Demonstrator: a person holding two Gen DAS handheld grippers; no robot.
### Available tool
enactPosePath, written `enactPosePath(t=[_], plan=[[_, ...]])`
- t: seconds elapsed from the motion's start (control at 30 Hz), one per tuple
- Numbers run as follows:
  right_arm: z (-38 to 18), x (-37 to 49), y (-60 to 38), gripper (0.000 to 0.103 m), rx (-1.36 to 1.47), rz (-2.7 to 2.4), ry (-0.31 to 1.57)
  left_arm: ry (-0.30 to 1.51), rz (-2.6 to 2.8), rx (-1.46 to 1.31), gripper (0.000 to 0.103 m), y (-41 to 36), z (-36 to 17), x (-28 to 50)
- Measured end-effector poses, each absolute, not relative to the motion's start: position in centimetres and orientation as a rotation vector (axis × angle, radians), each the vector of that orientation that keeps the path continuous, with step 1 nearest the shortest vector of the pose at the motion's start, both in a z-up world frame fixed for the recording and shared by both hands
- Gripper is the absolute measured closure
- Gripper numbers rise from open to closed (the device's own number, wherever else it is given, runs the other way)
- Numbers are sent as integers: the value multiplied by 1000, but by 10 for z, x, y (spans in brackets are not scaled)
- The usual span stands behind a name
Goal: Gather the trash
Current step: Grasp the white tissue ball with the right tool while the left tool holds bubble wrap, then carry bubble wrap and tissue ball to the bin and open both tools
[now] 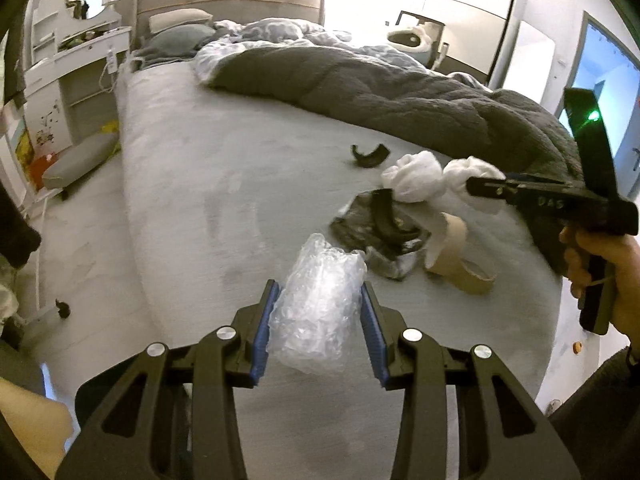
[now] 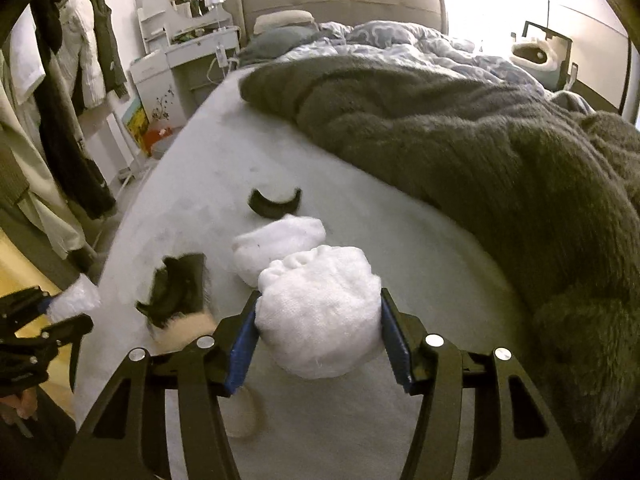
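Bubble wrap [image 1: 316, 312] clamped in left gripper [image 1: 318, 330] on its camera only; white wad [image 2: 320, 316] pinched in right gripper [image 2: 318, 338] on the other.

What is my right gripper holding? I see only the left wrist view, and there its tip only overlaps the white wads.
Observer: The right gripper is shut on one white wad; both blue pads press its sides.
Operator: Is the other wad caught too?
Observer: No. The second wad lies free on the bed, behind the held one.
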State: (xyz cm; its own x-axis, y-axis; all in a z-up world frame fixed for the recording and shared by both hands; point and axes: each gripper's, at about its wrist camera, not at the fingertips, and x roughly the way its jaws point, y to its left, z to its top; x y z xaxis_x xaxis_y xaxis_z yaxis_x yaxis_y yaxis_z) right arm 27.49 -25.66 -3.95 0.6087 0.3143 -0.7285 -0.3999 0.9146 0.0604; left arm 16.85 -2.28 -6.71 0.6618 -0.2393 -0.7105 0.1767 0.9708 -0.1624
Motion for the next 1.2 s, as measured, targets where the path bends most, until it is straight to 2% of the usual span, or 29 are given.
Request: enactPosePath(t=[0.47, 1.2], plan=[[1, 270, -211, 45, -99, 440, 695, 842, -106, -151, 60, 45, -73, 156], [-2, 249, -93, 45, -115, 681, 754, 1046, 54, -241, 60, 127, -118, 138]])
